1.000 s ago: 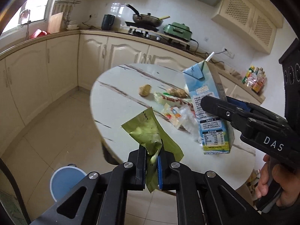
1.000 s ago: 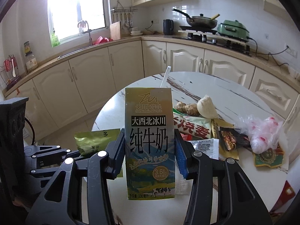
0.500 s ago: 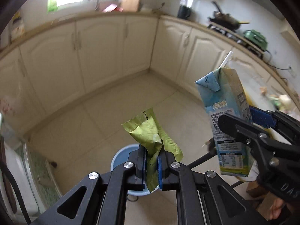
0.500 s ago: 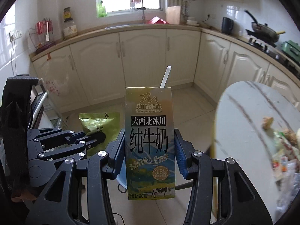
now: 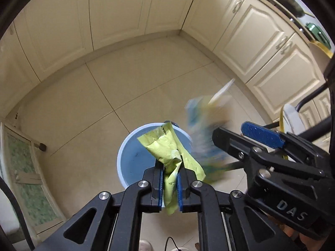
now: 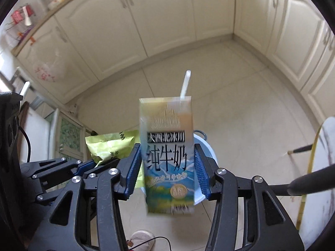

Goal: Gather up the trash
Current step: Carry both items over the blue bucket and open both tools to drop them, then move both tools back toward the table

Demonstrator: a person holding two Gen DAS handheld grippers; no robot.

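Note:
A round blue trash bin (image 5: 134, 159) stands on the tiled floor right below both grippers. My left gripper (image 5: 170, 167) points steeply down over it, and its jaws are opening with the crumpled green wrapper (image 5: 165, 146) still between the pads. My right gripper (image 6: 167, 152) is also opening. The milk carton (image 6: 167, 138) with a straw sits blurred between its blue pads, with small gaps on both sides. In the left wrist view the carton (image 5: 201, 129) is a blur over the bin's right rim. The green wrapper (image 6: 108, 146) shows left of the carton, and the bin (image 6: 206, 146) behind it.
Cream cabinet doors (image 5: 261, 48) line the floor on the far and right sides. A low glass-door unit (image 5: 27, 167) stands at the left. The marble table's edge (image 6: 322, 167) and a black bar (image 6: 309, 184) are at the right. A slippered foot (image 6: 140, 238) is at the bottom.
Both grippers swung off the table and dropped to point down over the blue bin. The right jaws have widened and the carton now blurs loose between them. The left jaws have parted slightly.

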